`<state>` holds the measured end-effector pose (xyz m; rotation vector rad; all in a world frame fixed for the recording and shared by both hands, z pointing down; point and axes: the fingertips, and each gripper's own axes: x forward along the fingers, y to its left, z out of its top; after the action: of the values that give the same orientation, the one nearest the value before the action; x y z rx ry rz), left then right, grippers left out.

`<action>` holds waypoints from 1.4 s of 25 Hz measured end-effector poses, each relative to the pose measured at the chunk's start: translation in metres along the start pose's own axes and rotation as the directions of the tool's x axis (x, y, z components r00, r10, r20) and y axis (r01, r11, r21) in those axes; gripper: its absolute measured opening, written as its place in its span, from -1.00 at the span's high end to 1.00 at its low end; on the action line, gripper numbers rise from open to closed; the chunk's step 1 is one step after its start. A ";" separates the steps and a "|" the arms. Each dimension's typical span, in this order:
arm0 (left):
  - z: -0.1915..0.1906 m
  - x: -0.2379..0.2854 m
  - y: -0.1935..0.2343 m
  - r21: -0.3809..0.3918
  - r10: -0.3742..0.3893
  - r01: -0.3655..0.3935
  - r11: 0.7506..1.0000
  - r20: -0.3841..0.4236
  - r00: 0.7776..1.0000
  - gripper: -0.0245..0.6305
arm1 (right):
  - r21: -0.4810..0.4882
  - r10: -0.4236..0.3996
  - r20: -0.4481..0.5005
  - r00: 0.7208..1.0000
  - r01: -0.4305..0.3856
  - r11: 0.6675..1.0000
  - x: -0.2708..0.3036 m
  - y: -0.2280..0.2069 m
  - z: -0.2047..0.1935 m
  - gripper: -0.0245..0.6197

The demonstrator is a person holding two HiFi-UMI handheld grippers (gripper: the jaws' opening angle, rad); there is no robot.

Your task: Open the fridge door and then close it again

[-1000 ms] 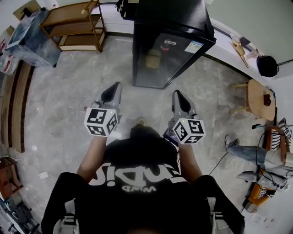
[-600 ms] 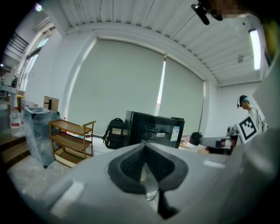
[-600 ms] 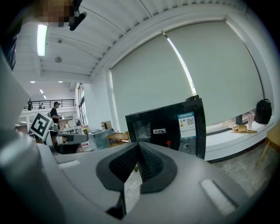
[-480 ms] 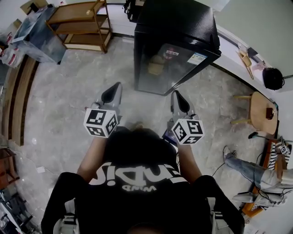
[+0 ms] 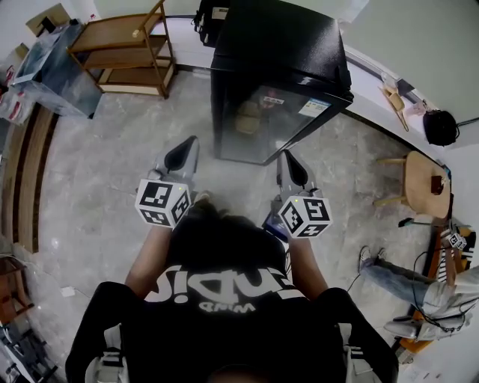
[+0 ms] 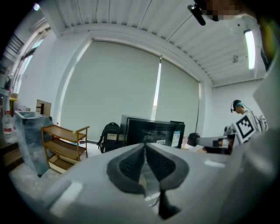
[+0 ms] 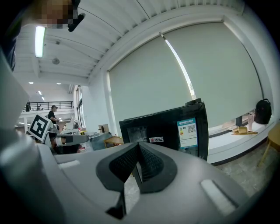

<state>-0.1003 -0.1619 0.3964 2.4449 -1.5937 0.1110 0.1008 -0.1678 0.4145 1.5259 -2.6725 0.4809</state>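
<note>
A black fridge (image 5: 278,67) with a glass door (image 5: 262,120) stands ahead of me on the floor, its door closed. It also fills the middle of the left gripper view as the fridge (image 6: 151,131) and the right gripper view as the fridge (image 7: 168,131). My left gripper (image 5: 182,155) and right gripper (image 5: 290,167) are held out side by side, a short way from the door, touching nothing. Both are shut and empty: the left gripper (image 6: 144,151) and right gripper (image 7: 138,151) show their pads pressed together.
A wooden shelf cart (image 5: 131,45) stands at the back left beside a wrapped box (image 5: 52,67). A black backpack (image 5: 206,15) leans behind the fridge. A white ledge (image 5: 389,97), a round wooden stool (image 5: 423,161) and a seated person's legs (image 5: 404,280) are at the right.
The fridge has grown nearer and larger in the head view as I step toward it. Both grippers stay shut and keep their side-by-side pose.
</note>
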 end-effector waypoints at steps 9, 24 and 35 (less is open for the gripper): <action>0.013 0.026 0.010 -0.001 -0.054 0.054 0.999 0.002 0.999 0.49 | -0.003 -0.023 0.014 1.000 0.023 1.000 0.021 -0.006 0.014 0.93; -0.011 0.081 0.029 -0.013 -0.137 0.136 0.991 -0.058 0.989 0.12 | 0.009 -0.071 0.028 0.997 0.070 0.997 0.043 -0.018 0.020 0.93; -0.046 0.130 0.049 -0.004 -0.155 0.156 0.988 -0.133 0.979 0.13 | 0.012 -0.112 0.017 0.994 0.112 0.994 0.046 -0.024 0.017 0.93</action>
<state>-0.0888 -0.2872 0.4715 2.4991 -1.3446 0.2473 0.0995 -0.2229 0.4122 1.6798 -2.5826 0.4789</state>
